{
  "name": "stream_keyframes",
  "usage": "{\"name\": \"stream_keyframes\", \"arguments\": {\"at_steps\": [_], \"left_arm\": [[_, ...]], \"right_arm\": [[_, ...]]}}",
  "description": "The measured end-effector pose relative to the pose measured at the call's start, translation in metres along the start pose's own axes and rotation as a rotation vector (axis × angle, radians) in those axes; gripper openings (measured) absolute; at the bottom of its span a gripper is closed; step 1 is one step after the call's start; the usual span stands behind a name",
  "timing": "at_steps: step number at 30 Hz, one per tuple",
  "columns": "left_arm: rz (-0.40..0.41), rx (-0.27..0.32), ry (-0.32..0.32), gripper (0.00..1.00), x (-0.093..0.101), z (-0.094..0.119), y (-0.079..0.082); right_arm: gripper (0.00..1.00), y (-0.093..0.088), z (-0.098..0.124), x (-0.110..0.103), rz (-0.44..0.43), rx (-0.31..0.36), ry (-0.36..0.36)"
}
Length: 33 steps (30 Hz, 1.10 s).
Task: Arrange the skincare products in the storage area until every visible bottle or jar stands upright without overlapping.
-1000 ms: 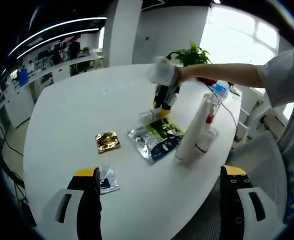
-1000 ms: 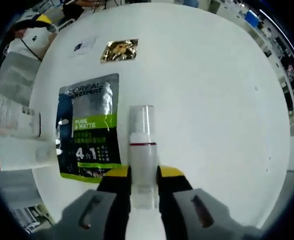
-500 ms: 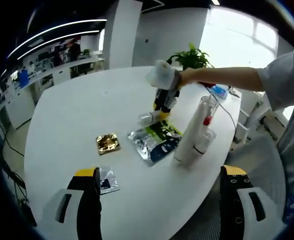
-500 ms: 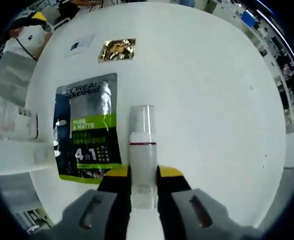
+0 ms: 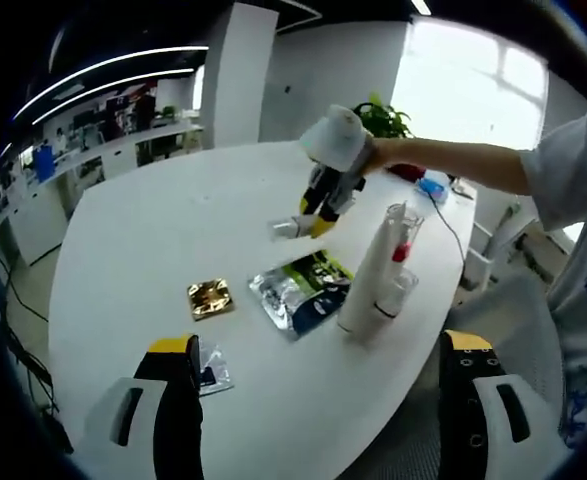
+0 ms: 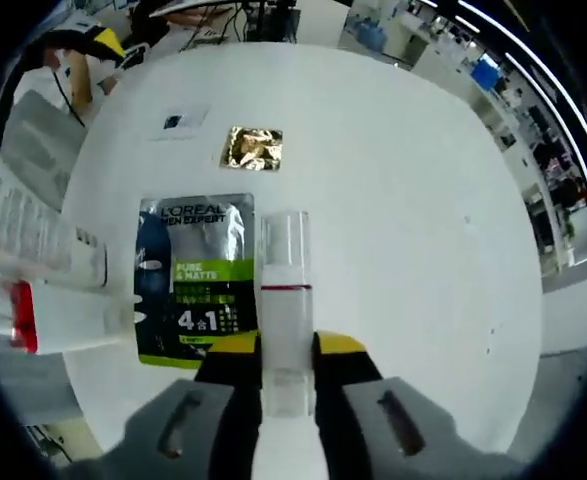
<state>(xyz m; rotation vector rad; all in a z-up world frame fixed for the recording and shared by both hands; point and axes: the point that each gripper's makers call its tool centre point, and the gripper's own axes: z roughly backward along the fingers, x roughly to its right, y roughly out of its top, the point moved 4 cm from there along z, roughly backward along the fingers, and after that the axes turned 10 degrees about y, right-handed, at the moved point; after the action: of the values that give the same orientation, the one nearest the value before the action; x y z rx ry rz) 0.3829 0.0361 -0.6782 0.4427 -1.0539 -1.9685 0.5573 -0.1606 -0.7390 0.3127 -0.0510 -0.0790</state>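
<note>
Bottle (image 6: 284, 300) sat clamped in your right gripper (image 6: 286, 372), lifted above the worktop (image 6: 403, 220) over the sachet (image 6: 195, 275). Your left gripper (image 5: 323, 350) hung with jaws spread, holding nothing. You needed to tip it vertical, then set it on bare worktop clear of the tubes (image 5: 373, 275).

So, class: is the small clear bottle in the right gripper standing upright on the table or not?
Not upright. The right gripper holds the small clear bottle lying sideways, lifted above the table.
</note>
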Motion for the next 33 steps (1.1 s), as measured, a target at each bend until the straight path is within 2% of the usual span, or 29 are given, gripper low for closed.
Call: {"name": "stream_keyframes", "arguments": {"at_steps": [8,12,16,19,33], "left_arm": [[-0.014,0.022,0.004,0.97,0.006,0.006,0.006],[-0.022,0.027,0.003,0.97,0.008,0.006,0.007],[-0.028,0.036,0.000,0.97,0.011,0.008,0.009],[-0.029,0.043,-0.002,0.97,0.013,0.008,0.010],[-0.048,0.060,-0.001,0.97,0.020,0.014,0.014]], "right_arm": [[0.18,0.018,0.031,-0.017,0.039,0.062,-0.044],[0.18,0.022,0.045,-0.033,0.064,0.086,-0.066],[0.18,0.019,0.059,-0.041,0.072,0.090,-0.084],[0.18,0.017,0.067,-0.048,0.058,0.120,-0.095],[0.19,0.004,0.095,-0.077,0.021,0.176,-0.167]]}}
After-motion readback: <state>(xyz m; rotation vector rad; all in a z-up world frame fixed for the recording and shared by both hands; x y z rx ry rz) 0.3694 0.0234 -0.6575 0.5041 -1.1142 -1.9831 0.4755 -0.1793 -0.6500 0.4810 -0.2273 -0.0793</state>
